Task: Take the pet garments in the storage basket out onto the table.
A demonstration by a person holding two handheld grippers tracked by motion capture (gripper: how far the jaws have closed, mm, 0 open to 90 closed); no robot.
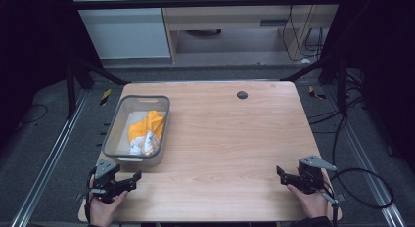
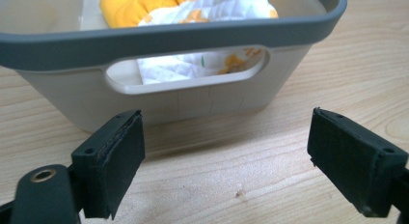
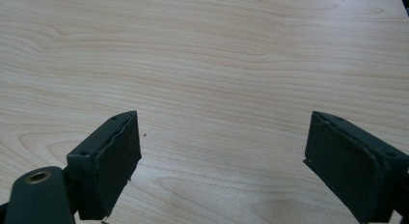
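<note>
**Cloth waits in the bin, both grippers empty**

The worktop (image 1: 230, 139) carries a grey bin (image 1: 113, 134) at its left side, and in it lies a crumpled orange and white cloth (image 1: 146, 133). It looks soft and light, likely to sag when lifted, so a raised fold near its middle seems the best place to pinch. The left gripper (image 1: 131, 178), just near of the bin, has its jaws spread wide and holds nothing; the right gripper (image 1: 282, 172), well apart at the near right, likewise

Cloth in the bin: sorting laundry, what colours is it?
Cloth: orange and white, quilted; clearest in the left gripper view.
</note>
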